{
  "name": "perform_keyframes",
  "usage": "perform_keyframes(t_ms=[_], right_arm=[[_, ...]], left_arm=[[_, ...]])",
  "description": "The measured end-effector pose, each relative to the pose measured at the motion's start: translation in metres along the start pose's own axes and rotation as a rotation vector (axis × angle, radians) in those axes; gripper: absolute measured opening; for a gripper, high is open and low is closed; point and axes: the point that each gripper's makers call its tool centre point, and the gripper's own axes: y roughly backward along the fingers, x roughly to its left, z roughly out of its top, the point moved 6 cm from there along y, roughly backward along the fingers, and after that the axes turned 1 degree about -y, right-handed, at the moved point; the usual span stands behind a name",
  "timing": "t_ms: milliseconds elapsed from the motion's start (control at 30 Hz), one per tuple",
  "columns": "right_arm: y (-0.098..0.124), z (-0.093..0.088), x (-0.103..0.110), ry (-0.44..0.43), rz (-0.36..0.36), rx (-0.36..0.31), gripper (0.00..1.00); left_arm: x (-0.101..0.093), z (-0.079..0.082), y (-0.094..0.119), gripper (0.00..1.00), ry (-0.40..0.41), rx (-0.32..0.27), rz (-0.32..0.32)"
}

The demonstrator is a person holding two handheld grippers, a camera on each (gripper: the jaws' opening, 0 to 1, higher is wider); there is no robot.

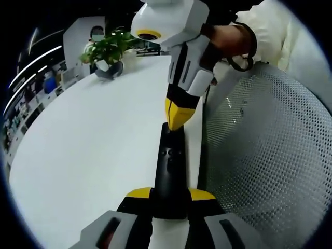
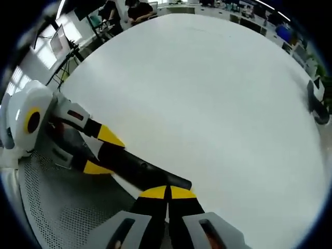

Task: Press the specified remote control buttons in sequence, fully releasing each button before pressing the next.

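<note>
A black remote control (image 1: 168, 166) lies lengthwise between the yellow-tipped jaws of my left gripper (image 1: 170, 194), which is shut on its near end. Small buttons show on its top face. My right gripper (image 1: 178, 116) comes down from above with its yellow tips closed together, resting on the remote's far end. In the right gripper view my right gripper (image 2: 167, 193) is shut, its tips right at the end of the remote (image 2: 150, 171). The left gripper (image 2: 102, 152) clamps the other end from the left.
A wide white table (image 1: 98, 135) stretches away to a potted plant (image 1: 109, 49) at its far end. A grey mesh chair (image 1: 270, 150) stands close beside the table edge. A person's hand (image 1: 233, 41) holds the right gripper. A dark pot (image 2: 316, 101) sits at the table's far right.
</note>
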Motion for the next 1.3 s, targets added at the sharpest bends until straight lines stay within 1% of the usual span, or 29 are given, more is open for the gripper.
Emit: perform_keyframes(t_ms=[100, 267, 400, 467, 667, 733, 800, 900, 1133, 1200, 1300], right_arm=[[0.0002, 0.0, 0.0006, -0.005, 0.002, 0.001, 0.0], [0.0001, 0.0023, 0.0051, -0.02, 0.032, -0.002, 0.0], [-0.0009, 0.0026, 0.0058, -0.013, 0.034, -0.003, 0.0], [-0.0029, 0.0016, 0.0062, -0.009, 0.036, 0.009, 0.0], [-0.0028, 0.0024, 0.0074, 0.043, 0.025, 0.02, 0.0], [-0.0031, 0.0032, 0.0075, 0.054, 0.025, 0.032, 0.0], [-0.0036, 0.0038, 0.0079, 0.089, 0.026, 0.045, 0.0], [-0.0037, 0.0043, 0.0086, 0.116, 0.027, 0.057, 0.0], [-0.0047, 0.0061, 0.0081, 0.145, 0.023, 0.078, 0.0], [-0.0045, 0.006, 0.0085, 0.165, 0.026, 0.079, 0.0], [-0.0045, 0.006, 0.0076, 0.149, 0.032, 0.075, 0.0]], left_arm=[[-0.0001, 0.0001, -0.0002, 0.23, 0.001, 0.0, 0.0], [-0.0009, 0.0003, -0.0005, 0.23, -0.006, -0.003, -0.005], [-0.0009, 0.0005, -0.0008, 0.23, -0.005, -0.004, -0.005], [-0.001, 0.0006, -0.0009, 0.23, -0.005, -0.004, -0.005], [-0.0009, 0.0007, -0.001, 0.23, 0.0, -0.004, -0.005], [-0.0009, 0.0006, -0.0011, 0.23, 0.002, -0.004, -0.004], [-0.0008, 0.0006, -0.0011, 0.23, 0.002, -0.004, -0.004], [-0.0005, 0.0006, -0.0011, 0.24, -0.001, -0.014, -0.006], [-0.0004, 0.0007, -0.0011, 0.24, 0.005, -0.019, -0.007], [-0.0003, 0.0007, -0.0011, 0.24, 0.003, -0.02, -0.008], [-0.0004, 0.0008, -0.0012, 0.24, -0.001, -0.019, -0.009]])
